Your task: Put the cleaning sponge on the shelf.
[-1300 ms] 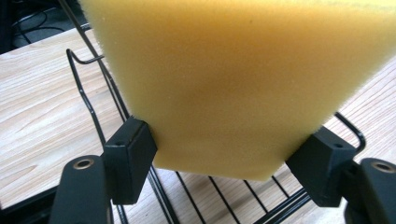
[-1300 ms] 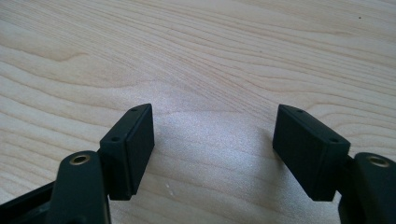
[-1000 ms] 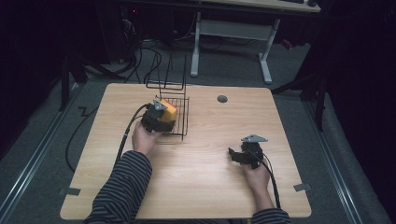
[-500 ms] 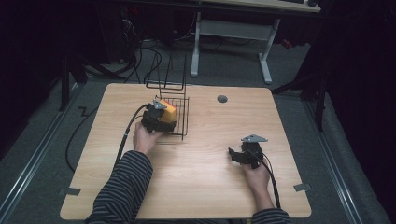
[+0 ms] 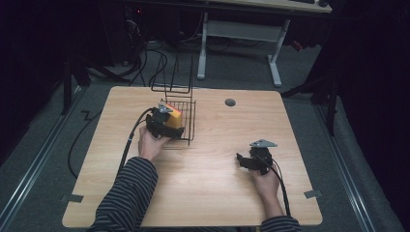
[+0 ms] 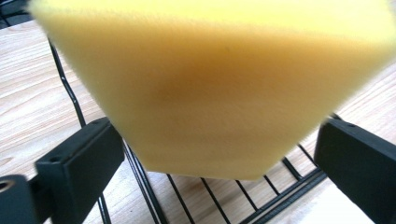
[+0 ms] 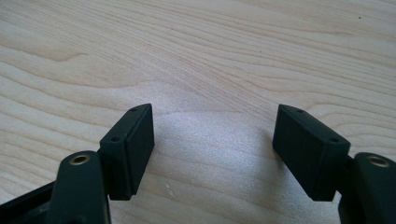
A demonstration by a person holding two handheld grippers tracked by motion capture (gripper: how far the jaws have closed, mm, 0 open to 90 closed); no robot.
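A yellow sponge (image 5: 175,115) with an orange edge sits in a black wire basket (image 5: 188,126) on the left half of the wooden table (image 5: 217,193). My left gripper (image 5: 169,122) reaches into the basket from its near side. In the left gripper view the sponge (image 6: 210,93) stands between the two jaws, above the basket wires (image 6: 140,186). The left gripper (image 6: 215,161) has just been opening its jaws, and they now stand wide beside the sponge without squeezing it. My right gripper (image 5: 244,162) rests on the table at the right, and in its own view the right gripper (image 7: 214,149) is open over bare wood.
The basket's tall wire handle (image 5: 174,77) rises behind it. A round grey grommet (image 5: 230,102) lies near the table's far edge. Cables trail from both grippers toward the person. A desk frame and cables stand on the floor beyond the table.
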